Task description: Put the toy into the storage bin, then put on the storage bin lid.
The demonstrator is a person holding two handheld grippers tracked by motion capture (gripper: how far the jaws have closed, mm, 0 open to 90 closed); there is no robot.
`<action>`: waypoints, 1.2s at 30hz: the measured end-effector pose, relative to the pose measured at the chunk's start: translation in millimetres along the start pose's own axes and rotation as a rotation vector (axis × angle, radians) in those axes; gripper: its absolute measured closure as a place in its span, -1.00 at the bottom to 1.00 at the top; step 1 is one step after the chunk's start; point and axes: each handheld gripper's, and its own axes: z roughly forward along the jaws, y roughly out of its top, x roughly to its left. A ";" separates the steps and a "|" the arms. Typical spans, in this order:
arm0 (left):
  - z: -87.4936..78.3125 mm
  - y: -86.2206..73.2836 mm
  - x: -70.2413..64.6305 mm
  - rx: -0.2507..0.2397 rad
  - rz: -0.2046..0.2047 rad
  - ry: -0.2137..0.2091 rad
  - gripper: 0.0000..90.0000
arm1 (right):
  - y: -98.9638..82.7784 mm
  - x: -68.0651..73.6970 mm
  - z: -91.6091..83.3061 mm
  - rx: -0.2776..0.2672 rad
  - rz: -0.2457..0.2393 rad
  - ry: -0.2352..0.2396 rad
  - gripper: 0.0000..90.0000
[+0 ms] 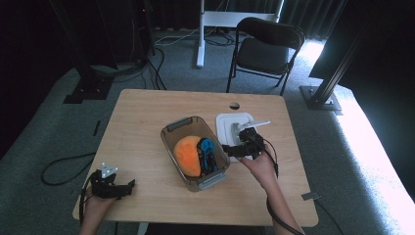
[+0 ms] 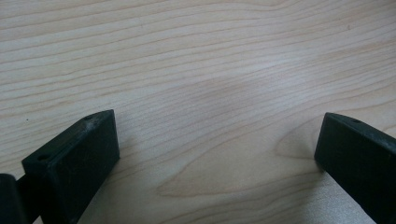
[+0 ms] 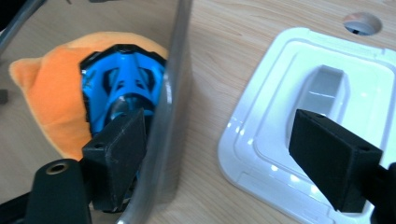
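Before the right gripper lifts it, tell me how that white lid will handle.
The white lid looks like thin moulded plastic, so probably light and fairly stiff, perhaps flexing slightly. Its glossy surface may slip in the pads; the raised centre handle seems the safer grip. It lies flat on the table beside the clear bin, so it should slide, not roll.

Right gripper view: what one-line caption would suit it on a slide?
Open right gripper between a clear bin holding an orange plush and blue toy, and a white lid.
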 end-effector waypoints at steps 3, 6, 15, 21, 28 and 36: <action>-0.1 0.0 0.0 0.001 0.000 0.000 -0.99 | -3.9 -7.0 -1.4 -0.002 0.019 -0.016 -0.64; 0.0 0.0 -0.1 0.000 0.000 0.000 -0.99 | -6.7 -12.4 -2.3 0.000 0.027 -0.024 -0.64; -0.1 -0.1 -0.2 0.000 -0.002 0.001 -0.99 | -22.9 -39.0 -3.9 0.011 0.086 -0.070 -0.64; -0.1 -0.2 -0.3 0.000 -0.003 0.001 -0.99 | -31.5 -49.4 -1.0 0.032 0.098 -0.084 -0.64; -0.1 -0.1 -0.4 0.000 -0.003 0.003 -0.99 | -39.2 -57.5 4.3 0.033 0.119 -0.104 -0.64; -0.1 -0.1 -0.5 0.000 -0.004 0.002 -0.99 | -41.7 -61.4 12.0 0.014 0.123 -0.107 -0.71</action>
